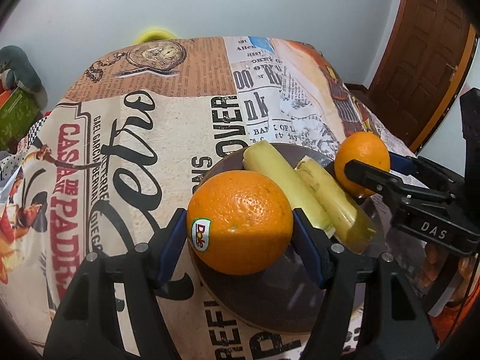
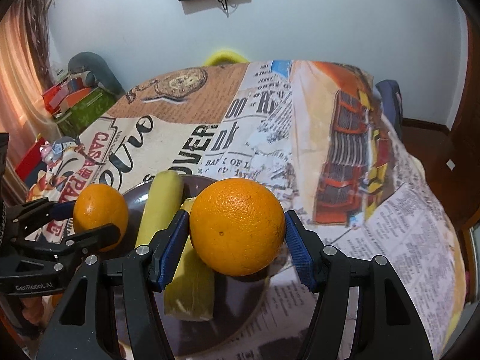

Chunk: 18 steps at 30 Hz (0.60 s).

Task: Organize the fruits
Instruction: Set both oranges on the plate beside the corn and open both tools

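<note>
My left gripper (image 1: 239, 225) is shut on an orange with a Dole sticker (image 1: 240, 222), held over the near left rim of a dark brown plate (image 1: 270, 309). My right gripper (image 2: 237, 231) is shut on a second orange (image 2: 237, 229), held over the plate's right side (image 2: 246, 300). Two yellow-green banana pieces (image 1: 300, 192) lie side by side on the plate, also seen in the right wrist view (image 2: 160, 207). The right gripper with its orange (image 1: 361, 162) shows in the left view, and the left gripper with its orange (image 2: 100, 214) in the right view.
The table wears a cloth printed with newspaper and poster motifs (image 1: 144, 156). A yellow object (image 1: 153, 35) peeks over the far edge. Boxes and clutter (image 2: 78, 99) stand left of the table. A brown door (image 1: 426, 60) is at the right.
</note>
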Tool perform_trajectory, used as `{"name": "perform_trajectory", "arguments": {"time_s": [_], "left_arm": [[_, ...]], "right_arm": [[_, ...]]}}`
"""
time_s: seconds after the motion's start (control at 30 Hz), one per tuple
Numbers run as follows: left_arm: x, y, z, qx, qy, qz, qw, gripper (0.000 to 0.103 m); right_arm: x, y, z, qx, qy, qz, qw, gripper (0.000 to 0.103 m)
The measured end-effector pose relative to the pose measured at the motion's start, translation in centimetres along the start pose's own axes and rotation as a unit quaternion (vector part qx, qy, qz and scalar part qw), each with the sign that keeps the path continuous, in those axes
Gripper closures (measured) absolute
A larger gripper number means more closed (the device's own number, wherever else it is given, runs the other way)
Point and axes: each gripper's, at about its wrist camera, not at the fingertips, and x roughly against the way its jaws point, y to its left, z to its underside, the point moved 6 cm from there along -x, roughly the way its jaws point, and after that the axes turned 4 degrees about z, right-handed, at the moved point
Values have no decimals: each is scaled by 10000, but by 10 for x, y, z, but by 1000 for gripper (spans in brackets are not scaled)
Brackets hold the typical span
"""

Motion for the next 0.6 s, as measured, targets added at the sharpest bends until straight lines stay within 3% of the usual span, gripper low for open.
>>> {"name": "perform_trajectory", "arguments": {"time_s": [0.37, 0.6], "left_arm": [[-13, 2, -5, -46, 57, -120, 9999, 34], [-13, 7, -7, 190, 101, -6, 9998, 33]], "right_arm": [[-13, -2, 0, -224, 286, -117, 9993, 42], [-16, -5, 4, -240, 386, -158, 9988, 42]]}}
